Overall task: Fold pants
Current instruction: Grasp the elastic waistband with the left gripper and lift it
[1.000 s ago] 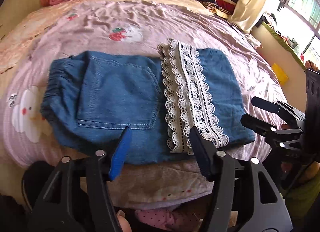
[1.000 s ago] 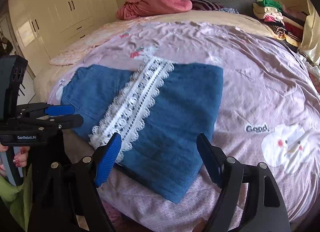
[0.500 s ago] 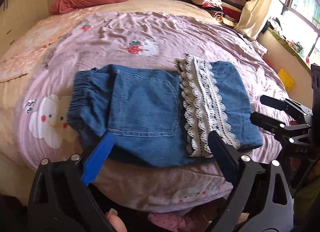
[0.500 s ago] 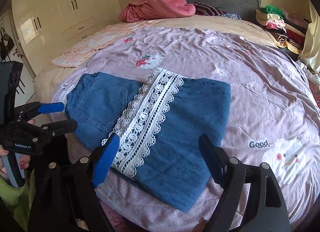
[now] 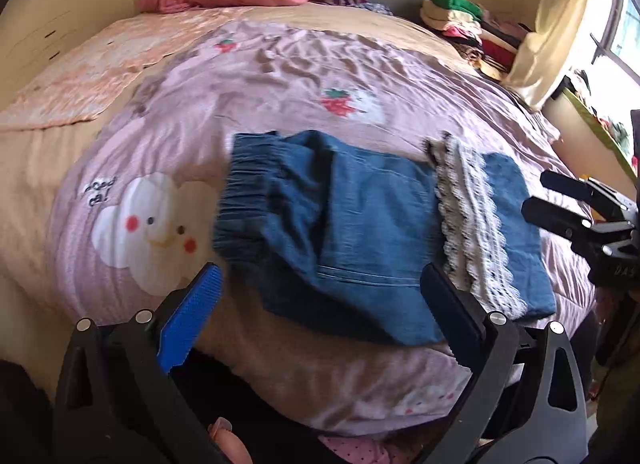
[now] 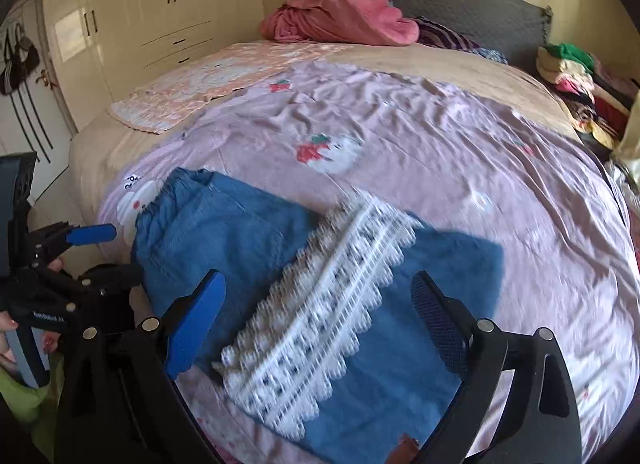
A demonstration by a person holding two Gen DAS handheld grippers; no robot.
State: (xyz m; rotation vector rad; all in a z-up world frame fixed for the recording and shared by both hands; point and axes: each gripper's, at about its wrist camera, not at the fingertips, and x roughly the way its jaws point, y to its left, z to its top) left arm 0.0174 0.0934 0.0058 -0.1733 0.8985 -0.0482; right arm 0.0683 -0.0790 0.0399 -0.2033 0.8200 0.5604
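Denim pants (image 5: 372, 232), folded with a lace hem (image 5: 476, 232) across the top, lie at the near edge of the bed (image 5: 280, 75). The left tongs (image 5: 320, 320) and right tongs (image 6: 320, 324) both gape wide, holding nothing. A careless grab at the overhanging edge could drag the fold open. Both tongs have drawn back and swung left since a second ago.
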